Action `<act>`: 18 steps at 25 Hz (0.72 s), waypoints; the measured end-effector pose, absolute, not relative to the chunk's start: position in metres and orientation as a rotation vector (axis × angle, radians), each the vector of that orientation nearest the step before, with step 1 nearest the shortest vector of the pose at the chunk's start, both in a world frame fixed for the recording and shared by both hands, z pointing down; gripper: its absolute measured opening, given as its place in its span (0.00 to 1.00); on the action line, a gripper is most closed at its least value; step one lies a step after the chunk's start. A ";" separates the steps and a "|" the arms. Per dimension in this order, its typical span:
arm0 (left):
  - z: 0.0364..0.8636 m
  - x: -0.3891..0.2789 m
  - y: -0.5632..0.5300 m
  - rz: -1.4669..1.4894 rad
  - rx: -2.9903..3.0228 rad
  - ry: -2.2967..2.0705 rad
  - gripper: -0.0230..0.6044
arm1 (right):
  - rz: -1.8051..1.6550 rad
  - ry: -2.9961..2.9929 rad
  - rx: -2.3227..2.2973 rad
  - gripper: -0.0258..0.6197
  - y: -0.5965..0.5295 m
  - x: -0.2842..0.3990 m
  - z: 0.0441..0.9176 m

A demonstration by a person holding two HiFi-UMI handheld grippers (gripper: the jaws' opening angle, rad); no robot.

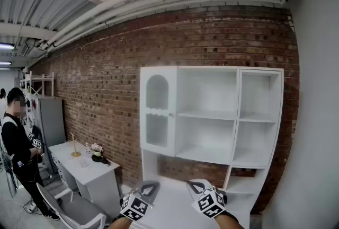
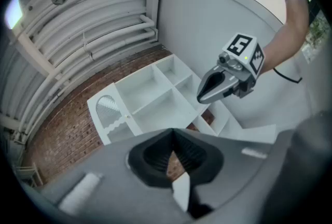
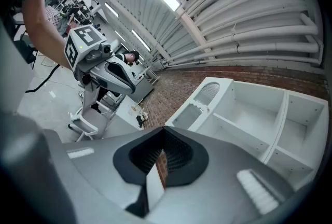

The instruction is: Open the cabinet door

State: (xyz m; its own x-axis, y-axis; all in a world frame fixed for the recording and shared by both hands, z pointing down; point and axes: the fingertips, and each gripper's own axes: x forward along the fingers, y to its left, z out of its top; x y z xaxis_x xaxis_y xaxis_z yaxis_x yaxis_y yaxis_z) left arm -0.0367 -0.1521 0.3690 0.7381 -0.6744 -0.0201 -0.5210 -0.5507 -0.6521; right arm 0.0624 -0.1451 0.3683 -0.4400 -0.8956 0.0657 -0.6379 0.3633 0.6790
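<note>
Going left to right here. Spotting a person [image 1: 18, 143] way over at 9 o'clock, beside a white desk [image 1: 100, 183] and a grey chair [image 1: 74, 212] down around 8. Seeing the cabinet door [image 1: 157, 111], the white arched one with a small knob on its right edge, sitting near dead centre on the left end of the white cabinet [image 1: 237, 116] against the brick wall [image 1: 106, 85]. Not managing to tell whether shut flat or cracked a bit. Holding the left gripper [image 1: 150, 187] low at 6 o'clock, with jaws pressed together on nothing; finding the door up at 12 from there, well apart. Holding the right gripper [image 1: 195, 185] just beside, also clamped together and empty, with the door up at about 11, nowhere near touching.
</note>
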 end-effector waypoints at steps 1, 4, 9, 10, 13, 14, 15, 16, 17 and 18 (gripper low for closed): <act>0.368 -0.037 -0.152 -0.306 -2.284 0.896 0.03 | -0.816 -2.202 1.331 0.05 -0.144 0.061 0.368; 0.366 -0.035 -0.149 -0.304 -2.280 0.893 0.03 | -0.823 -2.201 1.332 0.05 -0.141 0.060 0.366; 0.366 -0.034 -0.139 -0.292 -2.269 0.894 0.03 | -0.842 -2.187 1.338 0.05 -0.131 0.062 0.368; 0.367 -0.035 -0.136 -0.287 -2.271 0.897 0.03 | -0.846 -2.184 1.337 0.05 -0.128 0.062 0.370; 0.372 -0.038 -0.124 -0.279 -2.264 0.909 0.03 | -0.847 -2.179 1.343 0.05 -0.116 0.063 0.377; 0.371 -0.040 -0.119 -0.271 -2.256 0.913 0.03 | -0.849 -2.176 1.347 0.05 -0.111 0.064 0.378; 0.370 -0.042 -0.113 -0.258 -2.250 0.918 0.03 | -0.853 -2.174 1.351 0.05 -0.106 0.064 0.378; 0.369 -0.044 -0.107 -0.242 -2.248 0.923 0.03 | -0.856 -2.174 1.355 0.05 -0.101 0.065 0.377; 0.367 -0.047 -0.102 -0.226 -2.248 0.930 0.03 | -0.860 -2.174 1.358 0.05 -0.097 0.065 0.376; 0.366 -0.049 -0.098 -0.215 -2.250 0.937 0.03 | -0.863 -2.174 1.361 0.05 -0.093 0.065 0.375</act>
